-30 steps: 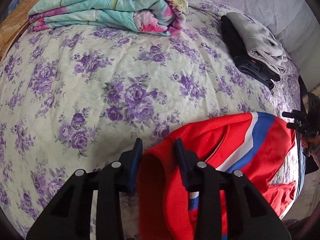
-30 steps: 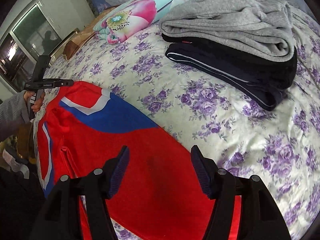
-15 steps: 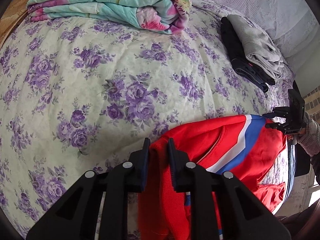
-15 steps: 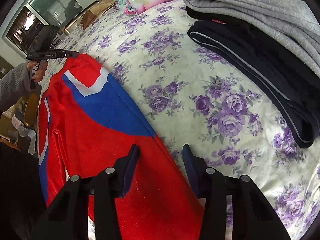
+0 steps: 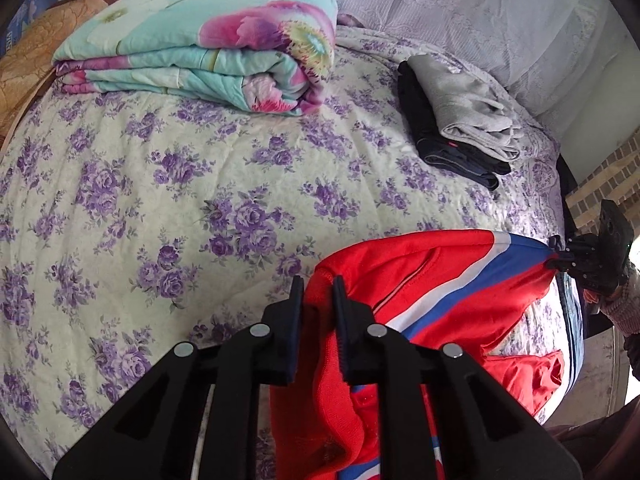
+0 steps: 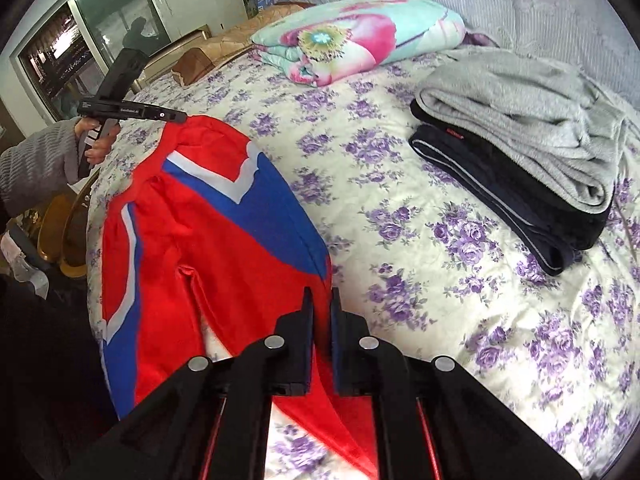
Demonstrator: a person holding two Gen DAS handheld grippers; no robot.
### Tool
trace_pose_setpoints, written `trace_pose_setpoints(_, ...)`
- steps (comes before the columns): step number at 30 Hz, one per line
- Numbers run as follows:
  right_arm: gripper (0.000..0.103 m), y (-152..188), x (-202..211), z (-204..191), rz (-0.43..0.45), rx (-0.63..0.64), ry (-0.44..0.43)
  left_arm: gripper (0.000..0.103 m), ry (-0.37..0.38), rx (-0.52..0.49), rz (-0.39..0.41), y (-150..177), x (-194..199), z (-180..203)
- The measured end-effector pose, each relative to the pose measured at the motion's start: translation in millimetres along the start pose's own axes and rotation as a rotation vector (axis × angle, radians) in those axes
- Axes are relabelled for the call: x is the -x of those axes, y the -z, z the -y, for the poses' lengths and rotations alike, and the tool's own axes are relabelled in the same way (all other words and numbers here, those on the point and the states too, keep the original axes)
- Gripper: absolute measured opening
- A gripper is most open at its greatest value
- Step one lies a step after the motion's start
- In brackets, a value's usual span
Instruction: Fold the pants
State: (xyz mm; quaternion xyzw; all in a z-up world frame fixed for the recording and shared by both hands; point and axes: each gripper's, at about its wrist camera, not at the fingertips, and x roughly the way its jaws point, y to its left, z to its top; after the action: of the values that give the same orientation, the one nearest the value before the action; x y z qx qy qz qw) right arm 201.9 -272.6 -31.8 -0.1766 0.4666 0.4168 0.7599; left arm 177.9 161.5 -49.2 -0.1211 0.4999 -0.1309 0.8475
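Red pants (image 5: 432, 280) with blue and white stripes lie across the near edge of the bed, stretched between my two grippers. My left gripper (image 5: 316, 284) has the red waistband between its pads and its jaws are still closing on it. In the right wrist view my right gripper (image 6: 320, 296) is shut on the opposite edge of the pants (image 6: 224, 256). Each view shows the other gripper at the far end of the cloth: the right gripper (image 5: 560, 256) pinches the blue corner, and the left gripper (image 6: 180, 117) is held by a hand (image 6: 96, 144).
A folded floral quilt (image 5: 208, 48) lies at the head of the bed. A stack of folded grey and dark clothes (image 5: 460, 120) sits at the far right. The purple-flowered bedspread (image 5: 160, 200) lies between them. A brick wall (image 5: 608, 176) stands beyond the bed edge.
Both grippers have closed on the pants, the right one from wide open. Both hands have risen, lifting and stretching the cloth's upper edge off the bedspread.
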Motion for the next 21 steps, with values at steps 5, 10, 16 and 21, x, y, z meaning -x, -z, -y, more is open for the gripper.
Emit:
trace_pose_setpoints(5,0.007,28.0,28.3,-51.2,0.025,-0.014,0.043,0.013,0.032,-0.038,0.044,28.6,38.6,9.1)
trace_pose_setpoints(10,0.007,66.5,35.2,-97.2,0.021,-0.081,0.045,0.013,0.051,-0.049,0.045,71.2,64.6,11.5)
trace_pose_setpoints(16,0.007,111.4,32.9,-150.8,-0.009,-0.141,0.056,0.013,0.097,-0.003,0.066,120.8,86.4,9.6)
trace_pose_setpoints(21,0.007,141.7,25.1,-177.6,-0.022,-0.205,0.055,0.012,0.12,0.041,0.057,158.5,96.8,2.6)
